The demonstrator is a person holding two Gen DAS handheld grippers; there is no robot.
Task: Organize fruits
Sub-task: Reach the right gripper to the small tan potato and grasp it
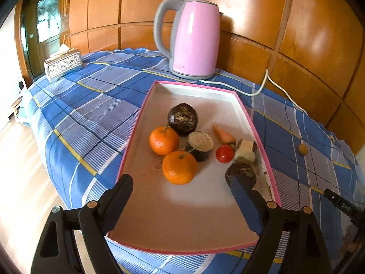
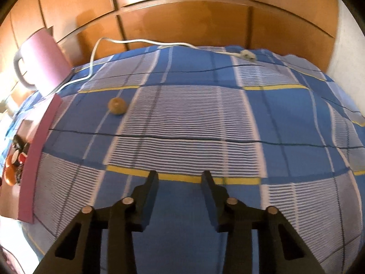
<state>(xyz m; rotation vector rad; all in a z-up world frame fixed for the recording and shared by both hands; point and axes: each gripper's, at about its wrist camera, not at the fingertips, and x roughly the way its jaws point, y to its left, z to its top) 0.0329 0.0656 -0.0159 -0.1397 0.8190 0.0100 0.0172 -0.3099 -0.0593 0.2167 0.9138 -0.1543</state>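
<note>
A pink-rimmed tray (image 1: 146,105) lies on the blue checked cloth. It holds two oranges (image 1: 163,140) (image 1: 179,167), a dark round fruit (image 1: 182,118), a cut dark piece (image 1: 200,145), a small carrot (image 1: 223,134), a red tomato (image 1: 224,153) and a beige chunk (image 1: 245,151). My left gripper (image 1: 179,178) hangs open over the tray's near half, its fingers either side of the nearer orange without touching it. A small yellow-brown fruit (image 2: 117,106) sits alone on the cloth, right of the tray. My right gripper (image 2: 180,174) is open and empty, well short of that fruit.
A pink kettle (image 1: 194,38) stands behind the tray; its white cord (image 1: 262,86) trails across the cloth to a plug (image 2: 247,55). A patterned tissue box (image 1: 62,64) sits at the far left corner. Wooden panels back the table. The tray's pink side (image 2: 34,155) shows at the right wrist view's left.
</note>
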